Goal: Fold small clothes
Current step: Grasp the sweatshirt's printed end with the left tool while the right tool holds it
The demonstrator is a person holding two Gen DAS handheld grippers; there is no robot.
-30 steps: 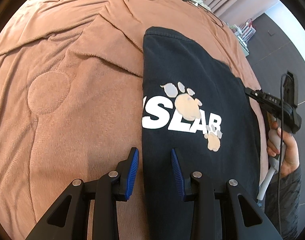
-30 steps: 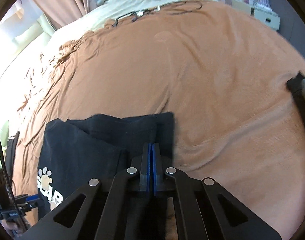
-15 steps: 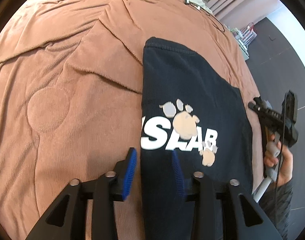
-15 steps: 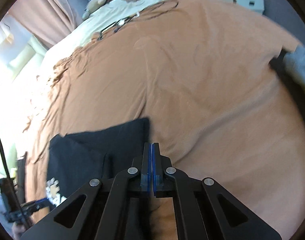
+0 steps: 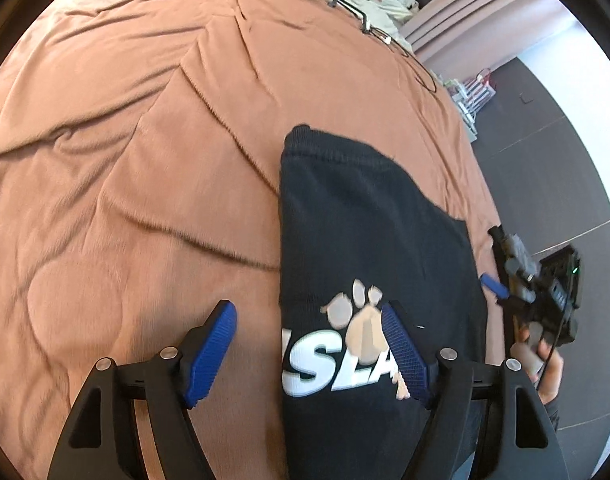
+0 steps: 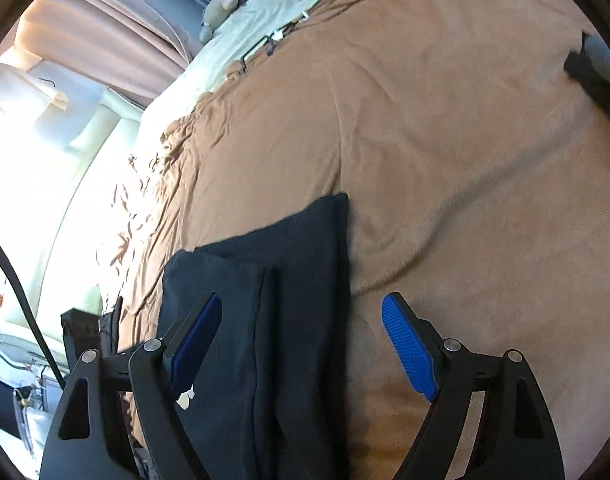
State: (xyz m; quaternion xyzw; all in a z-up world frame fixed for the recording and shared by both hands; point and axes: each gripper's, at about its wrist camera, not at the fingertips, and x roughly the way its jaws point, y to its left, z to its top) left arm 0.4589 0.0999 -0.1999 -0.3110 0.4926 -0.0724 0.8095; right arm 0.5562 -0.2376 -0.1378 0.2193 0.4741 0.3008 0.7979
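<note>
A dark navy garment (image 5: pixel 369 232) with white letters and tan paw prints lies folded lengthwise on the brown blanket (image 5: pixel 145 160). My left gripper (image 5: pixel 309 316) hovers open over its near left edge, nothing between the blue pads. In the right wrist view the same garment (image 6: pixel 289 280) shows a folded layer along its middle. My right gripper (image 6: pixel 301 312) stands open above it, its left pad over the cloth and its right pad over bare blanket. The left wrist view also shows the right gripper (image 5: pixel 501 292) held by a hand at the garment's far side.
The brown blanket (image 6: pixel 445 140) covers the bed, wrinkled toward the left. A pale sheet with hangers (image 5: pixel 361 16) and soft toys (image 6: pixel 221 4) lies at the head. Dark floor (image 5: pixel 553 160) runs along the bed's right edge. Another dark item (image 6: pixel 589 76) lies at the far right.
My right gripper has opened, letting go of the garment's folded edge, and pulled back. My left gripper has opened wider and shifted forward over the print.
</note>
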